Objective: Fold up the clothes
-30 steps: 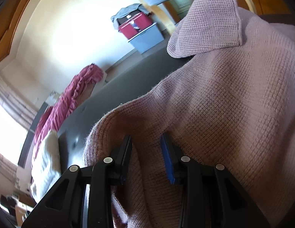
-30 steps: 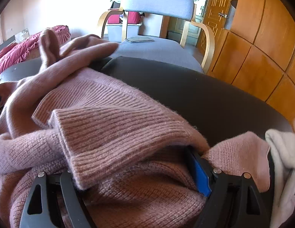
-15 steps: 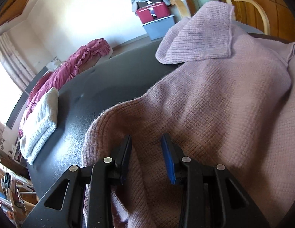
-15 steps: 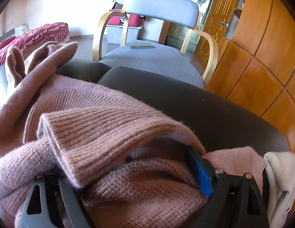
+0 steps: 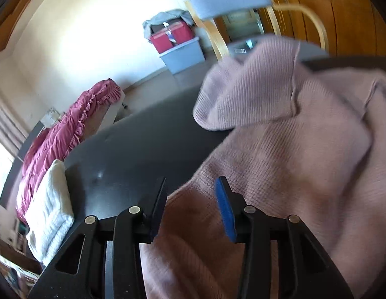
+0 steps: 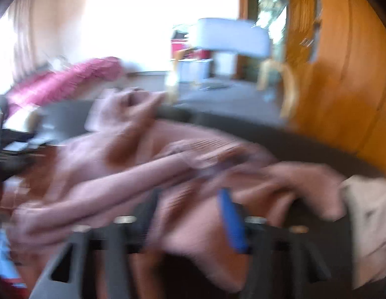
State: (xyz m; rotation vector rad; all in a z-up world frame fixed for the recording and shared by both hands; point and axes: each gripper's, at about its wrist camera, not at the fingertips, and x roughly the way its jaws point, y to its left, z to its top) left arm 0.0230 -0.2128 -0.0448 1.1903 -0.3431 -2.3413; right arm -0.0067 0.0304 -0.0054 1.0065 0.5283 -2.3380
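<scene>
Both grippers worked the pink sweater (image 5: pixel 292 149) heaped on the dark table (image 5: pixel 143 149). Left gripper (image 5: pixel 190 199) stood parted, knit lying between its fingers. Right gripper (image 6: pixel 188 214) looked parted around cloth, though blur left its grip unclear.

Dusty-pink ribbed sweater (image 5: pixel 305 129) on a black table (image 5: pixel 143 149) (magenta ruffled bedspread (image 5: pixel 68 124), white folded knit (image 5: pixel 49 211) beyond).
</scene>
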